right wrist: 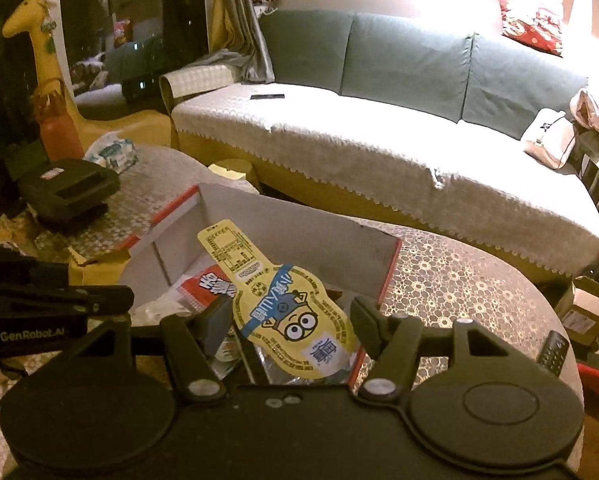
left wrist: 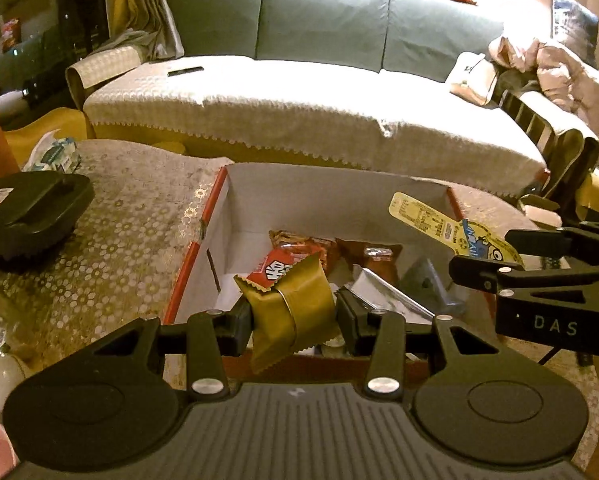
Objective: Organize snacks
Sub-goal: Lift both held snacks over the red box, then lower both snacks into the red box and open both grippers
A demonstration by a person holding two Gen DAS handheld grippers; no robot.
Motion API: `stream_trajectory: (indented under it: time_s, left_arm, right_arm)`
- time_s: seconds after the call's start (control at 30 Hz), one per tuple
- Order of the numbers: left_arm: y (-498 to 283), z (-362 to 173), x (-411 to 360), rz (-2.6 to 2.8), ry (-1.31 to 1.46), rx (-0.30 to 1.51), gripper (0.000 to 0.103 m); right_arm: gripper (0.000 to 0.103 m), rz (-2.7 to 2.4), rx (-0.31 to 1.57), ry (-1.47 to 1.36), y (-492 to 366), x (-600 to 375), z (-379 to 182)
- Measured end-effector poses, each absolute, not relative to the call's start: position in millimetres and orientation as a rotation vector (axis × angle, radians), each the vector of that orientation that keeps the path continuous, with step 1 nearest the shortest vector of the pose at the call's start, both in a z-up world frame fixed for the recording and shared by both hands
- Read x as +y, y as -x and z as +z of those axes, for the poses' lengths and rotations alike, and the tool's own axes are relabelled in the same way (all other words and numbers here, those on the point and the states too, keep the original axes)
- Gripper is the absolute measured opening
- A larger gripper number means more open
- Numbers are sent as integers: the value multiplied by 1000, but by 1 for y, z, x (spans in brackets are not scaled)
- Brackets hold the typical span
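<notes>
A gold-wrapped snack bar with a red label (left wrist: 299,308) hangs over the near edge of the open box. My left gripper (left wrist: 295,314) is shut on it. The red-rimmed cardboard box (left wrist: 195,248) is white inside and holds several snack packets (left wrist: 311,246). My right gripper (right wrist: 289,322) is shut on a yellow cartoon-face pouch (right wrist: 295,320), held above the box (right wrist: 387,276). In the left wrist view the right gripper (left wrist: 483,252) comes in from the right with the pouch (left wrist: 431,220) sticking up and left. The left gripper (right wrist: 99,284) shows at the left edge of the right wrist view.
The box stands on a table with a lace-pattern cloth (left wrist: 119,220). A black lidded container (left wrist: 31,216) and a tissue pack (left wrist: 53,154) lie at the left. A remote (right wrist: 553,352) sits at the table's right edge. A sofa (left wrist: 299,112) stretches behind.
</notes>
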State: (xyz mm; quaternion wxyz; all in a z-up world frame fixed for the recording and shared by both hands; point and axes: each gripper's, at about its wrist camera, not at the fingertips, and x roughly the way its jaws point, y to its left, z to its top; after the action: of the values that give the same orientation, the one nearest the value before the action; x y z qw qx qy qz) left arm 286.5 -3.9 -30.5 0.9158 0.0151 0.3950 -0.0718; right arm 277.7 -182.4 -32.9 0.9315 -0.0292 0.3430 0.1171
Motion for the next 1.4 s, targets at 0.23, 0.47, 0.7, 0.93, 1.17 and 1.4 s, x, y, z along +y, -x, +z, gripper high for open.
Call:
stream_trajectory:
  time_s: [0.23, 0.47, 0.7, 0.93, 1.17, 1.4]
  left_arm:
    - [-316, -56, -3, -147, -38, 870, 43]
    - [-329, -80, -8, -151, -67, 922, 43]
    - [-334, -93, -8, -158, -70, 959, 43]
    - [-331, -92, -5, -161, -58, 957, 44]
    - [-323, -80, -4, -156, -42, 930, 59]
    - [-308, -62, -2, -169, -36, 885, 74]
  right_arm:
    - [64, 239, 752, 82, -308, -176, -57]
    - [64, 255, 803, 135, -327, -166, -80]
    - [64, 274, 836, 181, -333, -156, -93]
    - [64, 278, 858, 184, -330, -154, -101]
    - [77, 279, 844, 122, -323, -163, -93]
    - [85, 297, 811, 44, -305, -179, -76]
